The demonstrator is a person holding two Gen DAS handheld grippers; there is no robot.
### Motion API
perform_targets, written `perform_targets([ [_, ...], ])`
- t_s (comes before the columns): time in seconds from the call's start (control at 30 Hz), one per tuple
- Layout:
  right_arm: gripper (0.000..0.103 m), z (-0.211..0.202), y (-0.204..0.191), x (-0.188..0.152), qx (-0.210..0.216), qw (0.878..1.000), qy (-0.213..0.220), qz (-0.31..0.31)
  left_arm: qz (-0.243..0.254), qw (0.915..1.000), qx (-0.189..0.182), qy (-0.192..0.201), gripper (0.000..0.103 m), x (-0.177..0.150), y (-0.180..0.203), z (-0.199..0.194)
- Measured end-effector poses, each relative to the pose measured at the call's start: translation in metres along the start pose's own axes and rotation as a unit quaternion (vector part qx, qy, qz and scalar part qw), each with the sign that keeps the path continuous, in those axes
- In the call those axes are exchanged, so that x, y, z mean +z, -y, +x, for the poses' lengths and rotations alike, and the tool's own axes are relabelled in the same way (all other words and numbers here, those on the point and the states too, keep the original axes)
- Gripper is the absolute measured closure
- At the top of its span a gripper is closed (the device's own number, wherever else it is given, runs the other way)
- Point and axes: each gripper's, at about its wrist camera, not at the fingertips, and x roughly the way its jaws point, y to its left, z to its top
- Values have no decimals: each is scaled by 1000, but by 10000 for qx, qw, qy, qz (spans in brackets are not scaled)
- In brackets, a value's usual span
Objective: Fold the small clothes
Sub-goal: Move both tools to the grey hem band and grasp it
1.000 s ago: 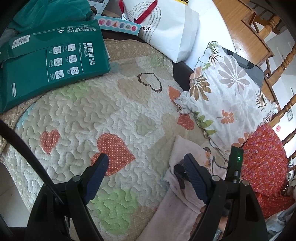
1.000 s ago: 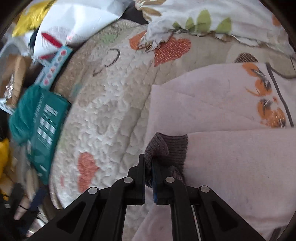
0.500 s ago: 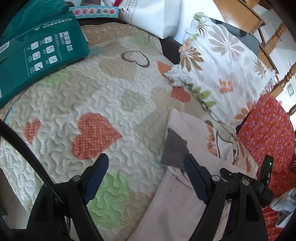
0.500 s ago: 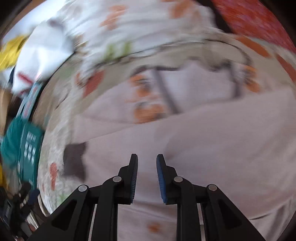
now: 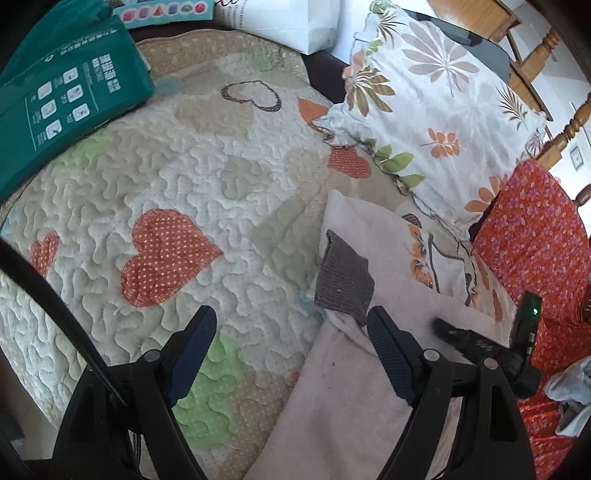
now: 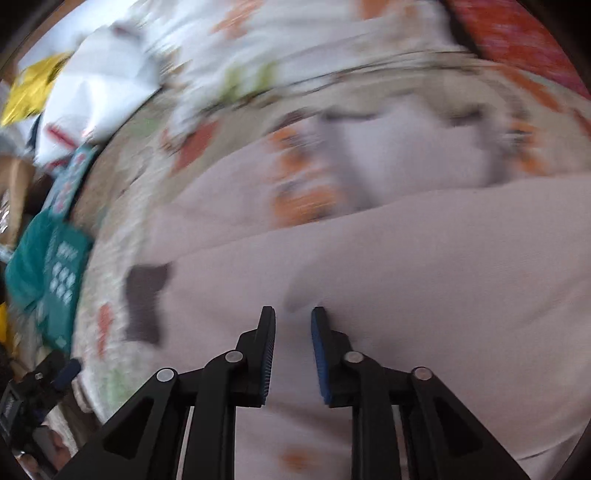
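A small pale pink garment (image 5: 347, 398) with orange prints lies on the quilted heart blanket (image 5: 192, 192). Its sleeve is folded across the body, and the grey ribbed cuff (image 5: 345, 282) lies flat at the garment's left edge. My left gripper (image 5: 291, 339) is open and empty, hovering above the blanket just left of the cuff. My right gripper (image 6: 293, 325) is partly open and empty above the pink garment (image 6: 406, 277); its view is blurred. The cuff (image 6: 146, 299) shows to its left. The right gripper also shows in the left wrist view (image 5: 476, 343).
A green box (image 5: 62, 99) lies at the blanket's far left. A leaf-print pillow (image 5: 432, 110) and a red flowered cloth (image 5: 539, 251) lie to the right. A white bag (image 5: 295, 18) stands at the back. Wooden chairs (image 5: 554, 66) stand beyond.
My right gripper let go of the grey cuff, opened, and pulled back to the right over the garment. The cuff now lies flat. My left gripper moved slightly closer over the blanket.
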Motion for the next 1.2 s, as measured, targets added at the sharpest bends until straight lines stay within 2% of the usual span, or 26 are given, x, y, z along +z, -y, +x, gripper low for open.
perform_targets([
  [0.03,102,-10,21,2,-1,9997,92,213,14,10000,8,10,21,0,1,0],
  [0.13,103,-44,81,3,-804,9933,460,697,22,10000,-9,-6,21,-2,3,0],
  [0.17,103,-54,104,1,-1291,9861,499,916,31,10000,-14,-18,21,-3,3,1],
  [0.2,103,-60,121,-1,-1554,9805,491,1102,43,10000,-6,-25,21,-3,4,2],
  [0.27,103,-82,152,-10,-1466,9755,606,1523,125,9999,58,-49,21,-6,5,4],
  [0.33,97,-99,153,-19,-1779,9709,662,1462,210,9997,104,-96,21,-9,7,7],
  [0.4,77,-112,148,-29,-1850,9720,724,1255,298,9994,112,-149,21,-14,7,9],
  [0.47,68,-127,150,-50,-1455,9787,722,1253,405,9988,100,-256,21,-20,5,12],
  [0.63,66,-133,165,-111,-367,9832,510,1713,558,9963,-137,-637,21,-39,-5,28],
  [0.67,66,-130,171,-127,-29,9814,439,1870,541,9952,-255,-768,21,-44,-8,33],
  [0.7,66,-128,173,-136,102,9800,407,1947,503,9939,-377,-903,21,-49,-12,39],
  [0.8,65,-132,174,-169,590,9730,647,2136,622,9936,-553,-766,21,-58,-15,37],
  [0.87,65,-131,172,-184,1088,9654,547,2304,637,9916,-740,-847,21,-63,-16,33],
  [0.97,65,-131,173,-210,1659,9525,536,2495,439,9847,-1268,-1115,35,-80,-22,29],
  [1.03,65,-130,172,-229,2207,9375,424,2658,318,9820,-1426,-1199,44,-95,-27,24],
  [1.1,65,-125,166,-241,2431,9310,334,2704,283,9795,-1504,-1310,50,-111,-29,17],
  [1.2,65,-122,153,-265,2537,9335,157,2531,280,9775,-1515,-1444,52,-133,-30,8],
])
